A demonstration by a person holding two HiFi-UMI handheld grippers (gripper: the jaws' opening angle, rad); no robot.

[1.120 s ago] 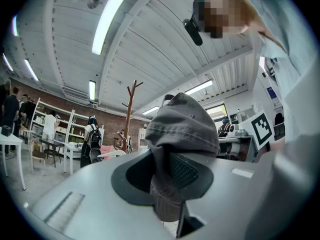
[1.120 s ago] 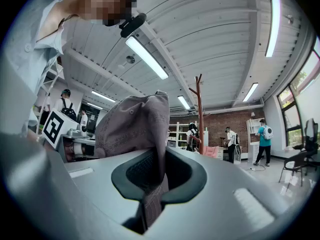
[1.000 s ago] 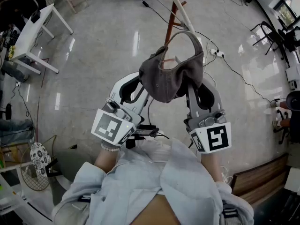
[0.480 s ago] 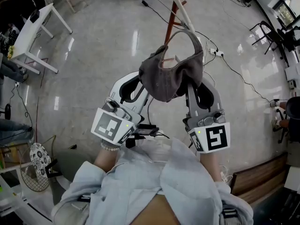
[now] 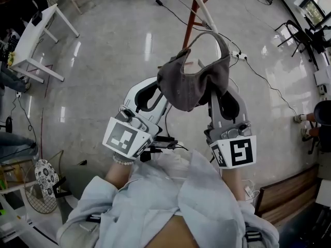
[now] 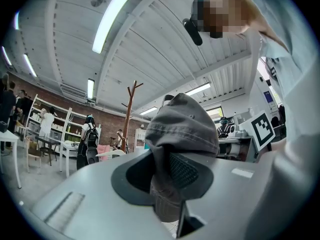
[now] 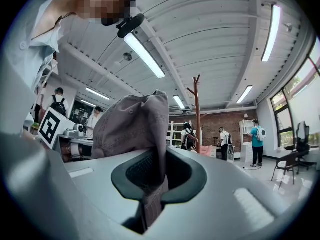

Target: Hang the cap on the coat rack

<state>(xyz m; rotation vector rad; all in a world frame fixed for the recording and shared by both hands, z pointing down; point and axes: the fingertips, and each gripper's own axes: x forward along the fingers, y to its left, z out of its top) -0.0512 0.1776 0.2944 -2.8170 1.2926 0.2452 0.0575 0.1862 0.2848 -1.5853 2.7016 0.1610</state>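
A grey cap (image 5: 194, 84) hangs between both grippers, held high above the floor. My left gripper (image 5: 164, 89) is shut on the cap's left edge, and the cloth (image 6: 172, 159) runs down between its jaws. My right gripper (image 5: 217, 89) is shut on the cap's right edge, with the fabric (image 7: 150, 149) pinched in its jaws. The cap's strap loop (image 5: 207, 37) arches up toward the coat rack (image 5: 194, 6), a reddish-brown pole with pale arms just beyond the cap. In both gripper views the coat rack (image 6: 128, 116) (image 7: 197, 114) stands some way off, with forked pegs at its top.
A white table (image 5: 39, 32) stands at the far left and black chairs (image 5: 300, 35) at the far right. Cables and a power strip (image 5: 239, 57) cross the glossy floor near the rack's base. Several people (image 7: 257, 141) stand by shelves in the background.
Both grippers and the cap have shifted slightly up and to the right, closer to the coat rack. Both grips are unchanged.
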